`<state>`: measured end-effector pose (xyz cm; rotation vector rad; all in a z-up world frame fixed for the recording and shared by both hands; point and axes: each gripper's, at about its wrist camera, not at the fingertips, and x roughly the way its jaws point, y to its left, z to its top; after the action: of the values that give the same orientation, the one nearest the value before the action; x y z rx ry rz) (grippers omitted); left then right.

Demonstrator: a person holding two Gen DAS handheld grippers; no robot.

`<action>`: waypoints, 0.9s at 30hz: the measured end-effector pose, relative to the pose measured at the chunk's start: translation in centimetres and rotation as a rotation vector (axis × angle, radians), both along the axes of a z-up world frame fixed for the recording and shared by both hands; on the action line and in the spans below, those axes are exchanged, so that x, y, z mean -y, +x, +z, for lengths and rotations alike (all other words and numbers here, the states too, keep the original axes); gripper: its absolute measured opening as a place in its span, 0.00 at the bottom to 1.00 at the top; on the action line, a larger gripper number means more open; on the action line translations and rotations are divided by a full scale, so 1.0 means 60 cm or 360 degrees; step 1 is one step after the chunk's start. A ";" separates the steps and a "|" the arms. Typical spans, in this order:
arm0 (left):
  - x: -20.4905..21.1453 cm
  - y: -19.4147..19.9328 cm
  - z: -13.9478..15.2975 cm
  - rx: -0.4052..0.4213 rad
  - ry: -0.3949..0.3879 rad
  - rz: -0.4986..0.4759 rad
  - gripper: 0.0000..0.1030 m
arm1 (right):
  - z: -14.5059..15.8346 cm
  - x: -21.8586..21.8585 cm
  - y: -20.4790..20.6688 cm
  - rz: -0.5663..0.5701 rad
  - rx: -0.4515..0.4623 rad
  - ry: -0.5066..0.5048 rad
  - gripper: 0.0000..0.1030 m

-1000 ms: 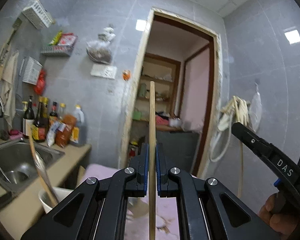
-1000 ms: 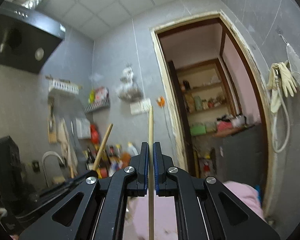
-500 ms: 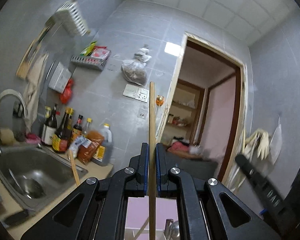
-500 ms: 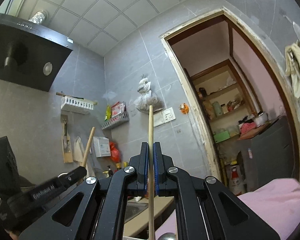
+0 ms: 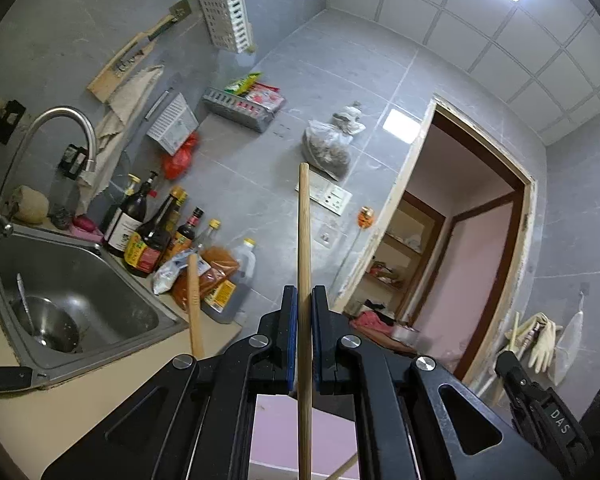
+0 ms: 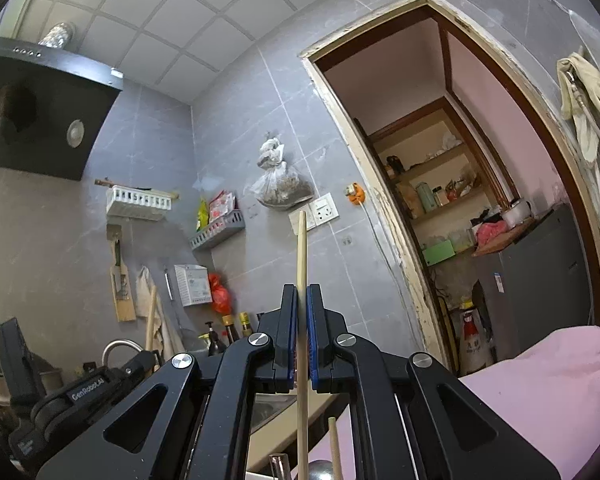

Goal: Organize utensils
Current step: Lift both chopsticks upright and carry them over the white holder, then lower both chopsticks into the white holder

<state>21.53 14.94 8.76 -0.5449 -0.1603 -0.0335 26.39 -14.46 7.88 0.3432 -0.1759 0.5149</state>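
Observation:
My left gripper (image 5: pixel 304 300) is shut on a wooden chopstick (image 5: pixel 303 232) that stands upright between its blue pads, raised above the counter. My right gripper (image 6: pixel 302 300) is shut on a second wooden chopstick (image 6: pixel 301 252), also upright. The right gripper's body shows at the lower right of the left wrist view (image 5: pixel 540 404); the left gripper's body shows at the lower left of the right wrist view (image 6: pixel 80 392). Another wooden handle (image 5: pixel 194 304) sticks up by the counter. More utensil tops (image 6: pixel 334 448) show at the bottom of the right wrist view.
A steel sink (image 5: pixel 68 292) with a tap (image 5: pixel 60 128) lies at the left, with sauce bottles (image 5: pixel 148 232) behind it. A pink cloth (image 6: pixel 540 400) lies below. An open doorway (image 6: pixel 440 200) and a range hood (image 6: pixel 40 112) are ahead.
Both grippers have tilted upward, so more wall and ceiling show. The left gripper has moved nearer the sink side. Both stay shut on their chopsticks.

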 end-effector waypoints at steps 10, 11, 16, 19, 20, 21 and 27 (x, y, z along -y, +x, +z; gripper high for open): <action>-0.001 0.004 -0.018 -0.0024 -0.0070 0.0064 0.04 | -0.010 -0.010 0.006 -0.0086 -0.0014 -0.0019 0.03; 0.000 0.005 -0.019 -0.0028 -0.0068 0.0066 0.04 | -0.011 -0.011 0.006 -0.0093 -0.0012 -0.0024 0.03; 0.012 0.008 -0.026 -0.0042 -0.0019 0.0077 0.04 | -0.016 -0.019 0.007 -0.0092 -0.0015 -0.0062 0.03; 0.022 0.006 -0.028 -0.0037 0.0023 0.0080 0.04 | -0.021 -0.023 0.004 -0.0090 -0.0014 -0.0093 0.03; 0.025 0.006 -0.029 -0.0037 0.0034 0.0080 0.04 | -0.023 -0.024 0.003 -0.0089 -0.0014 -0.0106 0.03; 0.029 0.005 -0.031 -0.0036 0.0047 0.0079 0.04 | -0.026 -0.027 0.001 -0.0085 -0.0015 -0.0123 0.03; 0.050 0.001 -0.039 -0.0054 0.0152 0.0064 0.04 | -0.035 -0.033 -0.011 -0.0075 -0.0016 -0.0196 0.03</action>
<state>21.59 11.92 6.40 -0.4463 -0.1355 0.0073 25.74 -12.50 5.78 0.2207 -0.1417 0.4752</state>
